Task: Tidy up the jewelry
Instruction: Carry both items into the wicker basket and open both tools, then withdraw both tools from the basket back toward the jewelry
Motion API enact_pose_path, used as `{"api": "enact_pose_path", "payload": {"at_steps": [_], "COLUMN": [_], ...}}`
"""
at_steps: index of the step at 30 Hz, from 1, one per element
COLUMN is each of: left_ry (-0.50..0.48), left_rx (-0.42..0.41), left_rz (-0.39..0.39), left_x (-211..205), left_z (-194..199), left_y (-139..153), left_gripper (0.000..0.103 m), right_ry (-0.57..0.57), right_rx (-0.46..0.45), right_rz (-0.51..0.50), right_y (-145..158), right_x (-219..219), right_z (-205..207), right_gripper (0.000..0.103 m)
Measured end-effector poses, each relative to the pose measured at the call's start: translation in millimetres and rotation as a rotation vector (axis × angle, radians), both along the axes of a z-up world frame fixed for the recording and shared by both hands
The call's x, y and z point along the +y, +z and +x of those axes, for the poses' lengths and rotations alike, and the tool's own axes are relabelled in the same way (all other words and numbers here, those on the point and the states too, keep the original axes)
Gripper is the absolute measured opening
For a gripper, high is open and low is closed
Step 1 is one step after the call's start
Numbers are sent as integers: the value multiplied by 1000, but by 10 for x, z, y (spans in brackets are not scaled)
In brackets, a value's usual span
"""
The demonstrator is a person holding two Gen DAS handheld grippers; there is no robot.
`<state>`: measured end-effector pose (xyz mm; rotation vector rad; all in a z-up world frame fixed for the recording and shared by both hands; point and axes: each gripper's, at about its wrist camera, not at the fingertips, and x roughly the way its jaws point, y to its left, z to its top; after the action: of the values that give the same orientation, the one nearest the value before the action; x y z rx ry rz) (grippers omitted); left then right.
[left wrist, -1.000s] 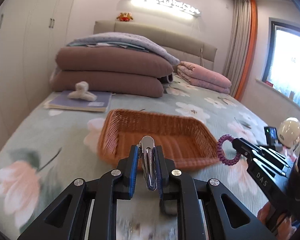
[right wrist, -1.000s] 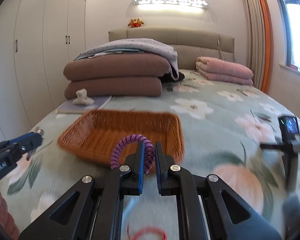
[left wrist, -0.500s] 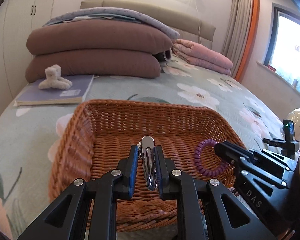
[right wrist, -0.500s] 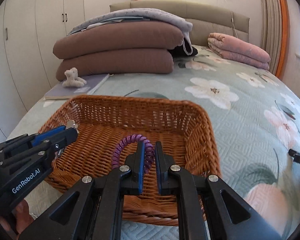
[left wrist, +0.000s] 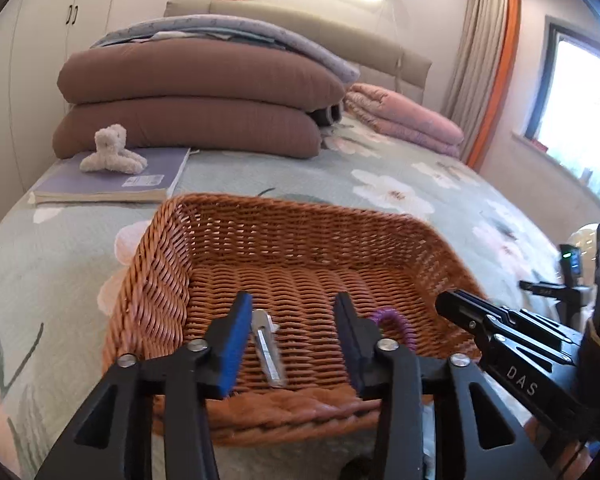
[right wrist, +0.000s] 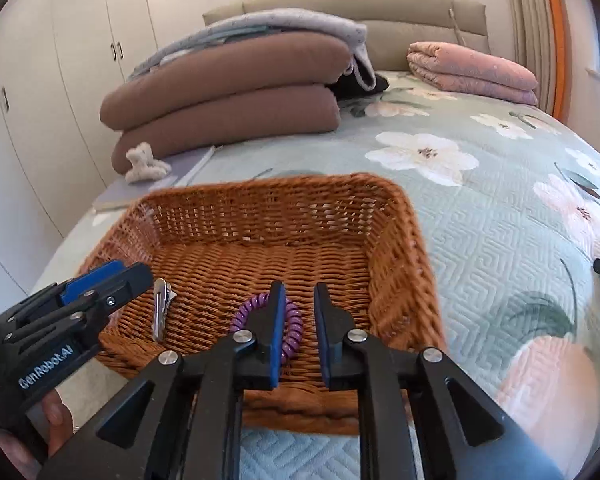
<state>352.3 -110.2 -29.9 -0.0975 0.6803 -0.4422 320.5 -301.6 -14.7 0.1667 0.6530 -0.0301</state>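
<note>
A brown wicker basket (left wrist: 300,224) sits on the flowered bedspread; it also shows in the right wrist view (right wrist: 396,240). My left gripper (left wrist: 294,308) is open over the basket's near side, and a silver hair clip (left wrist: 267,346) lies loose between its fingers on the basket floor; the clip also shows in the right wrist view (right wrist: 160,312). My right gripper (right wrist: 299,300) is open, and a purple spiral hair tie (right wrist: 290,322) lies in the basket, partly hidden behind its left finger. The tie (left wrist: 396,322) peeks out behind my left gripper's right finger.
Folded brown quilts (left wrist: 196,96) and a pink blanket (left wrist: 404,120) are stacked at the head of the bed. A purple notebook (left wrist: 112,180) with a fuzzy white hair claw (left wrist: 112,148) lies left behind the basket. White wardrobes stand left.
Both grippers have opened over the basket. The silver clip and the purple hair tie have dropped from the jaws onto the basket floor.
</note>
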Motion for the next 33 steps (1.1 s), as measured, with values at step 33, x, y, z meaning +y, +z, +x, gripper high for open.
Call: {"api": "enact_pose_path", "payload": {"at_steps": [33], "left_ry": [45], "left_rx": [176], "left_rz": [-47], "left_x": [1353], "left_z": [-2079], "left_y": [-276], "left_gripper": [58], "right_ry": [78], "right_rx": [56], "right_rz": [91], "right_y": [-317], "right_x": [626], "right_z": [-2291], "right_gripper": [50]}}
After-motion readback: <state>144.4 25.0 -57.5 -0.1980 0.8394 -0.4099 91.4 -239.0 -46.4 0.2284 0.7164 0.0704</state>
